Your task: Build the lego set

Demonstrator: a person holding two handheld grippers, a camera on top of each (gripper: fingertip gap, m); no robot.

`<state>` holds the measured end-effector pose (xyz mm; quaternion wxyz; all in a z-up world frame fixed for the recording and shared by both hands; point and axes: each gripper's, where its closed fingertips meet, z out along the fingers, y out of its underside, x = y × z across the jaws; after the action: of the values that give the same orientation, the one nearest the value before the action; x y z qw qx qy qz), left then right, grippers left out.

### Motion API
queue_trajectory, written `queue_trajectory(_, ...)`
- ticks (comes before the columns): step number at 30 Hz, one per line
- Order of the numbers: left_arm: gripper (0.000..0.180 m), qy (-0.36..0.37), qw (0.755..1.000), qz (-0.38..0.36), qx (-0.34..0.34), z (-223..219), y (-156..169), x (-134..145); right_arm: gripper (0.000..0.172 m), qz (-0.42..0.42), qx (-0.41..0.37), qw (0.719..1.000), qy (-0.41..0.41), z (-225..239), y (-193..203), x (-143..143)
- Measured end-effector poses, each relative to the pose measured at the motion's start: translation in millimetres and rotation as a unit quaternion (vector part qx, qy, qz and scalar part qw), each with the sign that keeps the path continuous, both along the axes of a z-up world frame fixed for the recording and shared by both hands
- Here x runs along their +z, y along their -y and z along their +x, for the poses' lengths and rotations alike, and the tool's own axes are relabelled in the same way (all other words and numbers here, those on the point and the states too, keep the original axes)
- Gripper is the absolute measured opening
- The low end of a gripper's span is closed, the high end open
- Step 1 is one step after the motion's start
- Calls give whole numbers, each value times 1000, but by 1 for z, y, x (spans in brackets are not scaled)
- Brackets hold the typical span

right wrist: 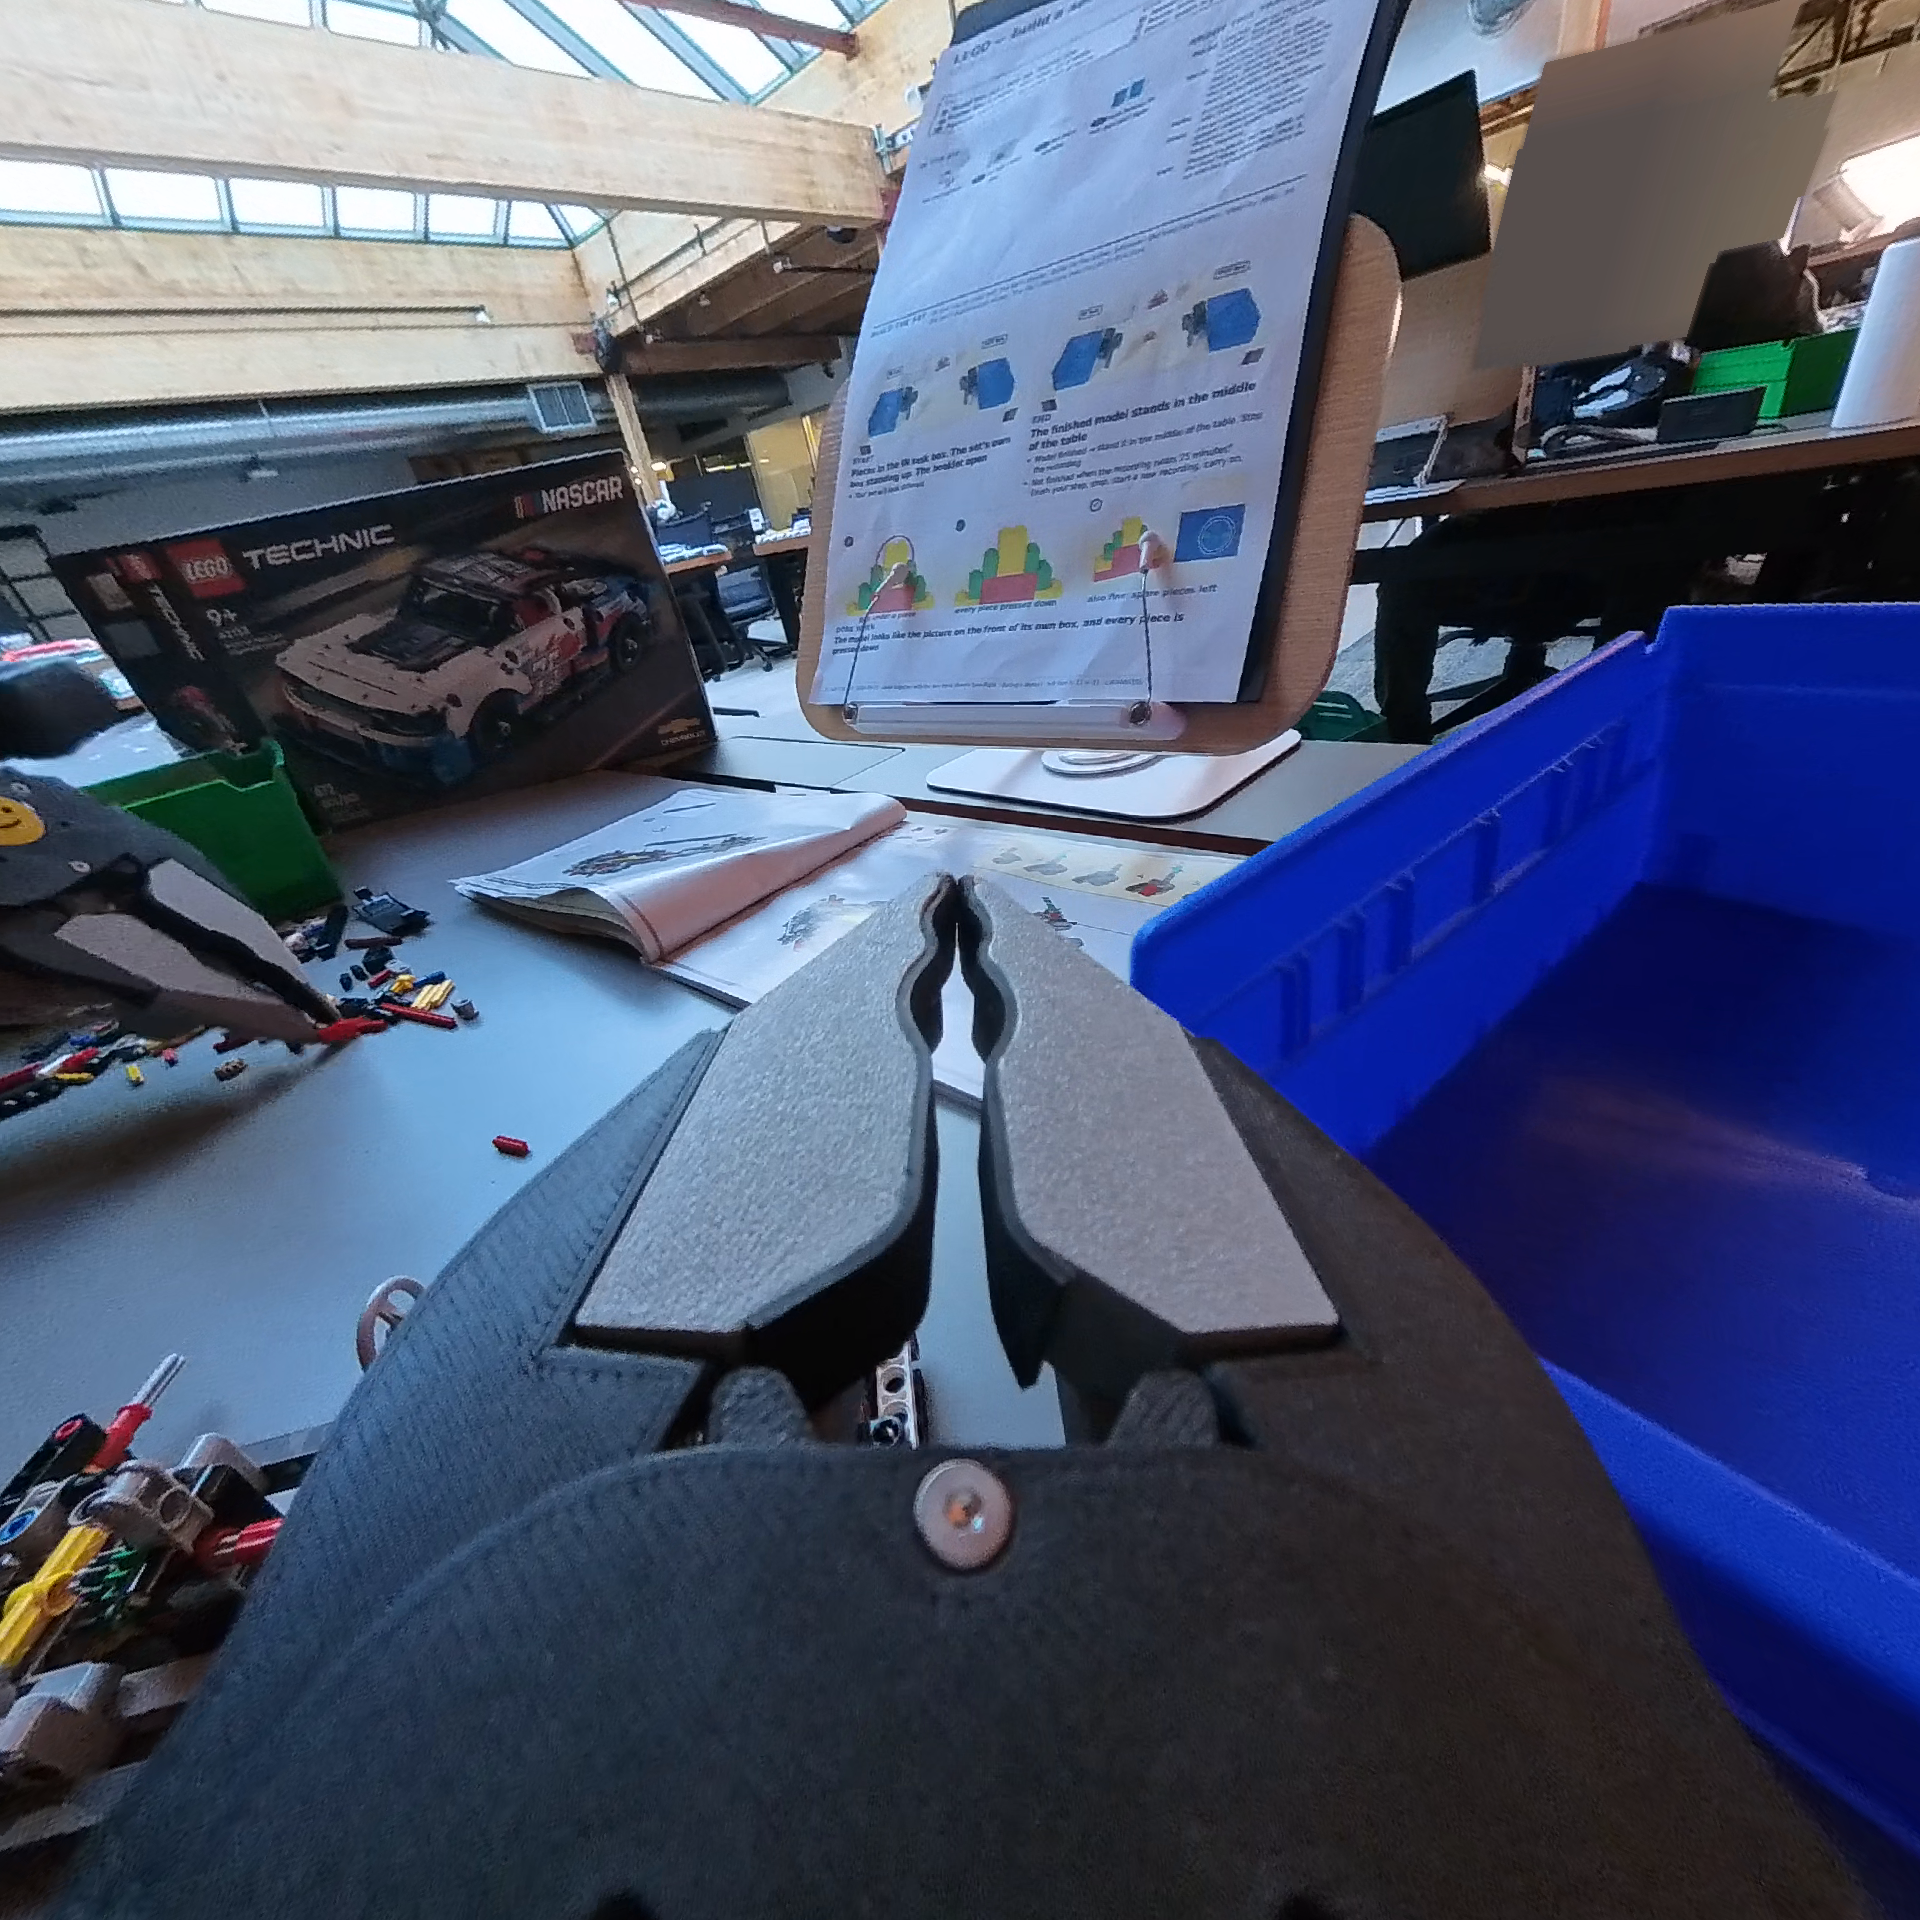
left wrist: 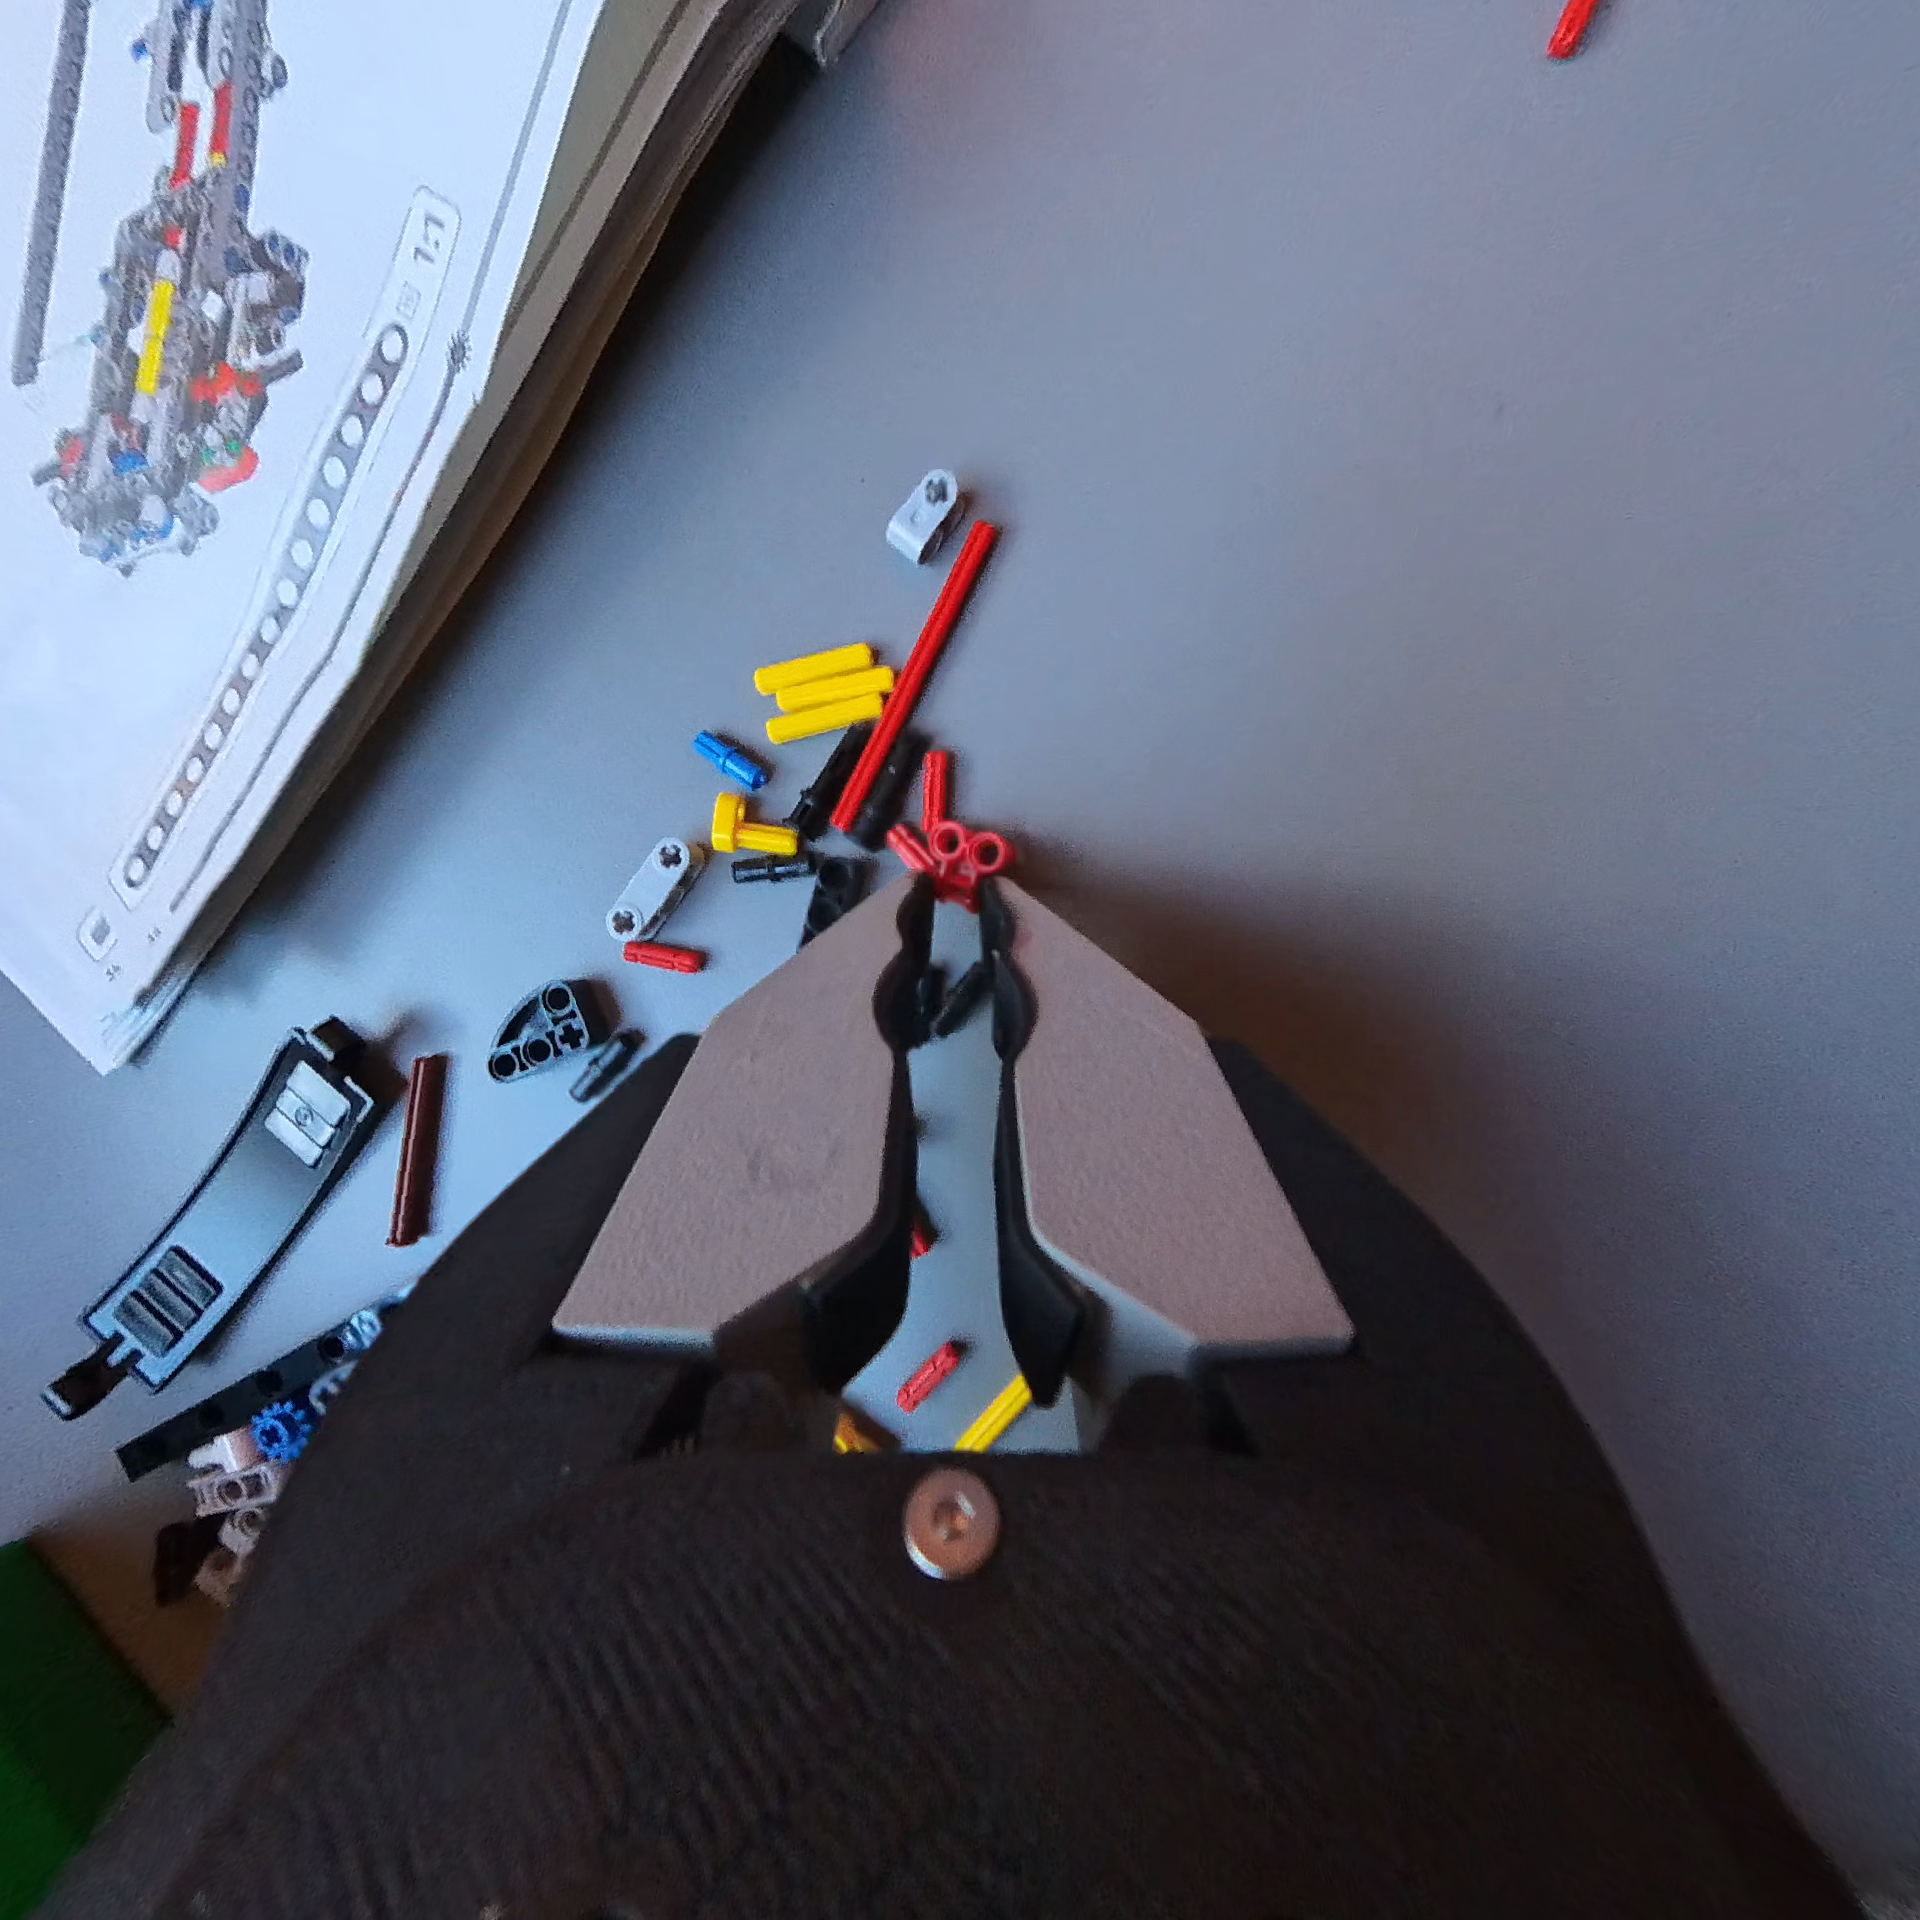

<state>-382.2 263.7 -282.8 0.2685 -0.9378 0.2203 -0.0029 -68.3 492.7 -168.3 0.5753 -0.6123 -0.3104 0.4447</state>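
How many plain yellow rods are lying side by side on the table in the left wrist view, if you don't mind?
3. The yellow rods lie stacked in parallel, one above the next, left of the long red axle, ahead of the left gripper. More may be hidden under the gripper.

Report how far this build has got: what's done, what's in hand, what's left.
Done: a partly built multicoloured brick assembly lies at the table's near edge, and the instruction booklet lies open. In hand: the left gripper pinches a small red connector piece; the right gripper is shut on nothing. Left: the scattered loose pieces on the grey table.
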Motion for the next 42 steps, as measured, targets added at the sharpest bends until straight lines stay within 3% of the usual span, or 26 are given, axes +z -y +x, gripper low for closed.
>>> queue_trajectory(17, 6, 18, 999, 39, -7, 14, -8, 11, 0, -34, 25, 999, -4, -7, 1, -6)
queue_trajectory(23, 6, 103, 986, 93, -90, 99, -49, 37, 0, -27, 23, 999, 0, -7, 2, -6)
queue_trajectory(28, 6, 72, 985, 81, -134, 146, -75, 19, 0, -26, 19, 999, -1, -5, 2, -6)
queue_trajectory(34, 7, 43, 986, 70, -147, 154, -73, -4, 0, -34, 33, 999, -5, -9, 3, -6)
queue_trajectory(42, 14, 81, 985, 84, -127, 144, -71, 11, 0, -18, 37, 999, 18, -18, 4, -10)
